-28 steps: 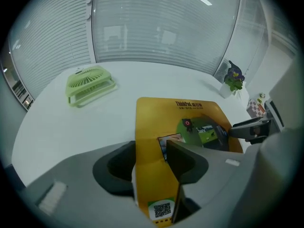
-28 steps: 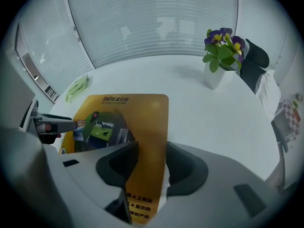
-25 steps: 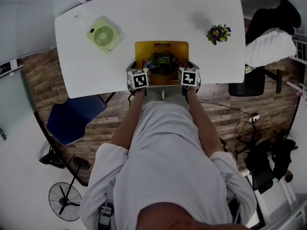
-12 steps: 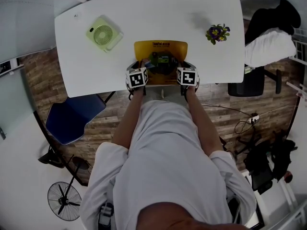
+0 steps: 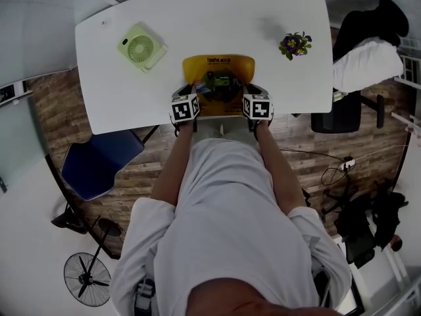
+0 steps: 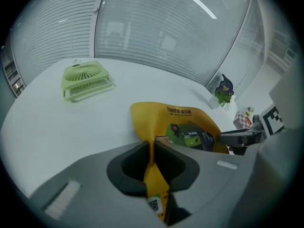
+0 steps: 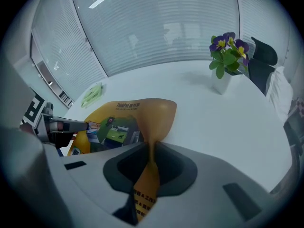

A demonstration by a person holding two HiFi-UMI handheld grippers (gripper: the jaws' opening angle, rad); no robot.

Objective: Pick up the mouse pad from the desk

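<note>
The yellow mouse pad (image 5: 218,78) with a dark printed picture lies at the near edge of the white desk (image 5: 197,25), its sides curling upward. My left gripper (image 5: 191,96) pinches its near left corner; in the left gripper view the pad (image 6: 156,122) runs pressed between the closing jaws. My right gripper (image 5: 253,96) pinches the near right corner, and the right gripper view shows the pad (image 7: 149,118) squeezed between its closing jaws too.
A light green desk fan (image 5: 140,47) lies at the desk's far left. A small pot of purple flowers (image 5: 295,45) stands at the far right. A blue chair (image 5: 99,163) sits below the desk's left side and a dark chair (image 5: 342,114) by its right.
Both grippers have closed onto the pad's near corners. The pad's flat rectangle has bowed, its side edges lifting and its far edge rounding.
</note>
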